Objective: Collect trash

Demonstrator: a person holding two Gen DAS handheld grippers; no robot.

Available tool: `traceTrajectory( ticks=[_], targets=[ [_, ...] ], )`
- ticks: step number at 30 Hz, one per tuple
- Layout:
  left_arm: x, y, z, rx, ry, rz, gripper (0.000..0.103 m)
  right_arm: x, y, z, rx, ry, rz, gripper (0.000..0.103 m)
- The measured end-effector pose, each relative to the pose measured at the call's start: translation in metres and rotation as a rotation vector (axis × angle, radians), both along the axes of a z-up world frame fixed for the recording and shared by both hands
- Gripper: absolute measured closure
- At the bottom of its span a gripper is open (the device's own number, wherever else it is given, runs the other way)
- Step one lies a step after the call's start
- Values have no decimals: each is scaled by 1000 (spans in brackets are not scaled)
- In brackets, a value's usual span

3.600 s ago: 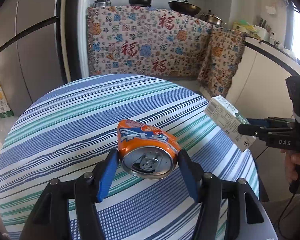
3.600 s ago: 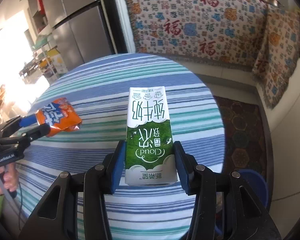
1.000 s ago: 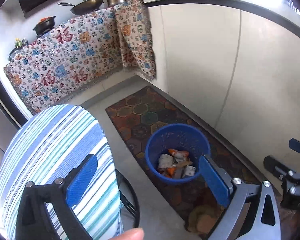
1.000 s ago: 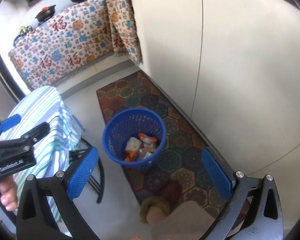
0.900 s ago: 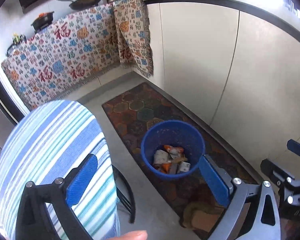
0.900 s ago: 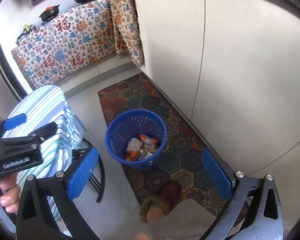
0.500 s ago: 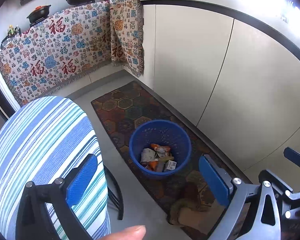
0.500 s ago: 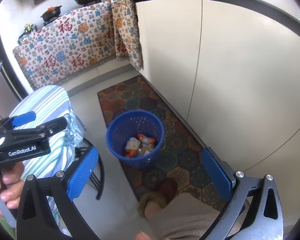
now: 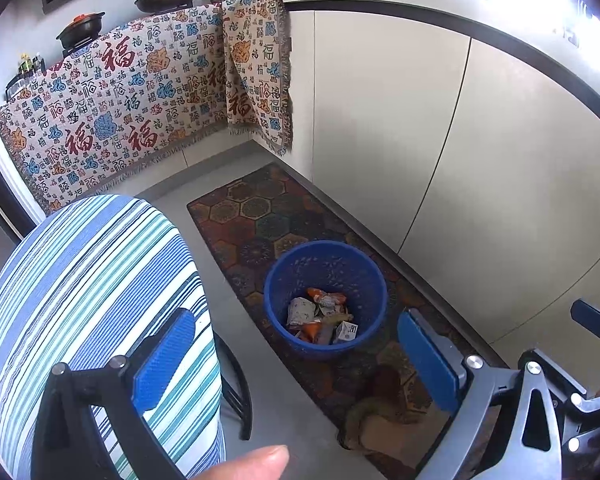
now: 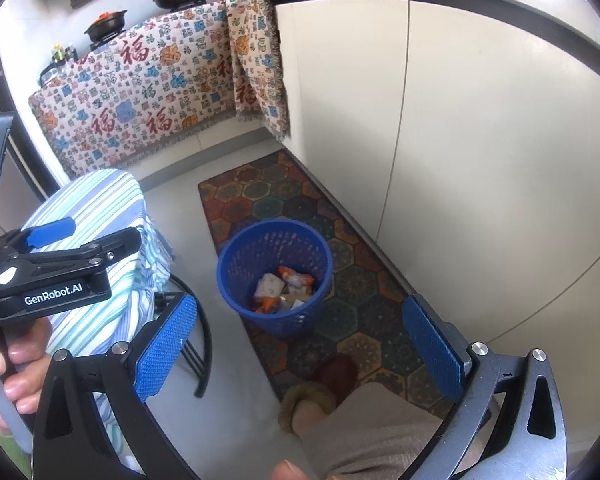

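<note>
A blue plastic bin [image 9: 326, 344] stands on the patterned rug; it also shows in the right wrist view [image 10: 236, 280]. Inside it lies trash [image 9: 320, 316]: a white carton, orange wrappers and a small box, seen also in the right wrist view [image 10: 282, 288]. My left gripper [image 9: 296, 364] is wide open and empty, held high above the floor, with the bin between its pads. My right gripper [image 10: 300, 344] is wide open and empty, above and in front of the bin. The left gripper also shows at the left of the right wrist view [image 10: 60, 264].
The round table with a striped cloth [image 9: 84, 288] stands left of the bin, on black legs [image 10: 204, 344]. White cabinets [image 9: 460, 168] run along the right. A patterned cloth [image 9: 132, 100] hangs over the back counter. My slippered foot [image 10: 320, 388] is on the rug [image 9: 256, 216].
Both grippers held a can and a milk carton over the table 3.6 s ago; both are now empty. Over the last second both views drew back and up from the bin.
</note>
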State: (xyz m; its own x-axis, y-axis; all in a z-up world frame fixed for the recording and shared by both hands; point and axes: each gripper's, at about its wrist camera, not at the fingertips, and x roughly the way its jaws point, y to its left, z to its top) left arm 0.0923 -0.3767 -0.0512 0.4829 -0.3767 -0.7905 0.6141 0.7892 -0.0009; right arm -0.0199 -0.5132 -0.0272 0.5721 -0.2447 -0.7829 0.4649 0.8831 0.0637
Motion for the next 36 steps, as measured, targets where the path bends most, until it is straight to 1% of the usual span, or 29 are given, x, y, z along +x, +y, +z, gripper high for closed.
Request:
traceTrajectory(
  ticks=[26, 36],
  targets=[
    [1, -5, 0, 7, 9, -8, 0, 2, -4, -8, 32, 17, 7, 0],
    [-2, -7, -4, 11, 17, -16, 0, 2, -3, -8, 31, 19, 8, 0]
  ],
)
